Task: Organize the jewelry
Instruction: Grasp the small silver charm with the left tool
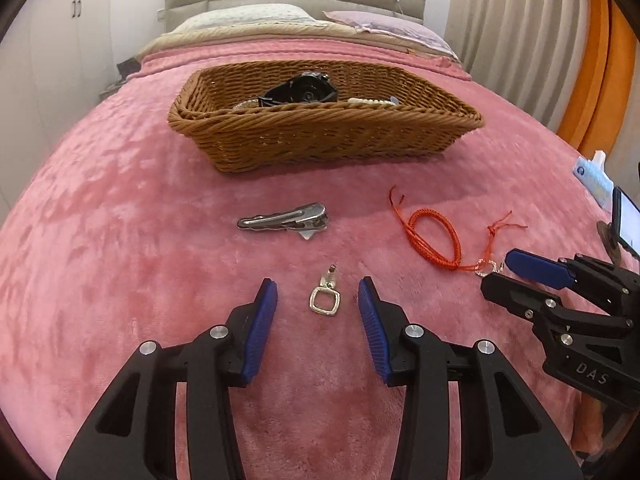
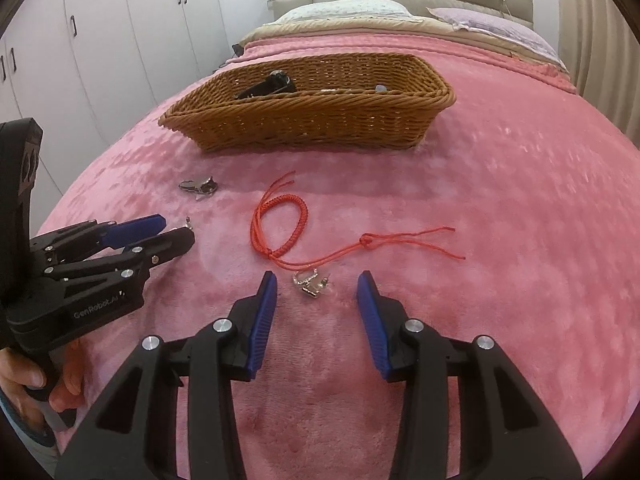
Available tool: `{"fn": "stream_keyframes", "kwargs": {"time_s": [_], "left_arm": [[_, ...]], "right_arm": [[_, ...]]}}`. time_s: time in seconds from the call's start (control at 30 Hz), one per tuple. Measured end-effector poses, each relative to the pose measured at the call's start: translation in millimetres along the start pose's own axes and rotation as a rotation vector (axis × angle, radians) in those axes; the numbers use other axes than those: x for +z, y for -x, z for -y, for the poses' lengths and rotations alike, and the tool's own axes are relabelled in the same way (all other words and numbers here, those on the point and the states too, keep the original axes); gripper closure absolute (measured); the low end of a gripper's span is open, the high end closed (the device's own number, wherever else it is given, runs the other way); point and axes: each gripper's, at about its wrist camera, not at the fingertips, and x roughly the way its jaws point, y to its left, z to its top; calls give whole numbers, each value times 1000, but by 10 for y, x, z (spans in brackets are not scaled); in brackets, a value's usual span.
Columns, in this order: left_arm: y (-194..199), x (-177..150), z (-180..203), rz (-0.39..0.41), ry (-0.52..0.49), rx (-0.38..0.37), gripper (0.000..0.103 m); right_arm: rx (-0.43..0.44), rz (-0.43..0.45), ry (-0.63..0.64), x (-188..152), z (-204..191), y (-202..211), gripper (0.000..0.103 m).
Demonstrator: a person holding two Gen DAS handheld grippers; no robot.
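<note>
A wicker basket [image 1: 320, 136] sits on the pink blanket and holds a black hair clip [image 1: 300, 90] and a pale beaded piece [image 1: 370, 101]. My left gripper [image 1: 318, 292] is open, its fingers either side of a silver square earring [image 1: 324, 298]. A silver hair clip [image 1: 284, 218] lies beyond it. A red cord bracelet [image 1: 436, 236] lies to the right. My right gripper [image 2: 316, 286] is open, with a second silver earring [image 2: 310, 282] between its fingertips, just below the red cord bracelet [image 2: 280, 224]. The basket [image 2: 312, 120] stands further back.
The pink blanket [image 1: 120, 240] covers the bed. Pillows [image 1: 248, 16] and a headboard are behind the basket. White wardrobes [image 2: 100, 40] stand at the left, curtains [image 1: 520, 20] at the right. A tissue pack [image 1: 592, 176] lies at the right edge.
</note>
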Motion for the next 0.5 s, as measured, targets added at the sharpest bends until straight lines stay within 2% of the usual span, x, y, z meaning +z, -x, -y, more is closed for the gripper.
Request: {"fn": "stream_keyframes", "kwargs": {"time_s": [0.13,0.17,0.2,0.27,0.3,0.5], "left_arm": [[2,-13,40,4,-18,11,63],[6,-18,61,8,-27,21,66],[11,-22,80,12,-37,19,76],[16,-30,105,16,-48,18,85],[23,-34,106,19,-49,17,90],[98,-49,48,45,-30,-40,90]], "right_arm": [[-12,-9,15,7,-31,-35,64],[-18,-9,21,6,-48,-40,68],[-27,-10,32,5,-75,-46,76],[-26,-6,40,-2,-96,-41,89],[-28,-3,47,-5,-110,-38,91],[-29,2,68,-17,-144,-28,91]]}}
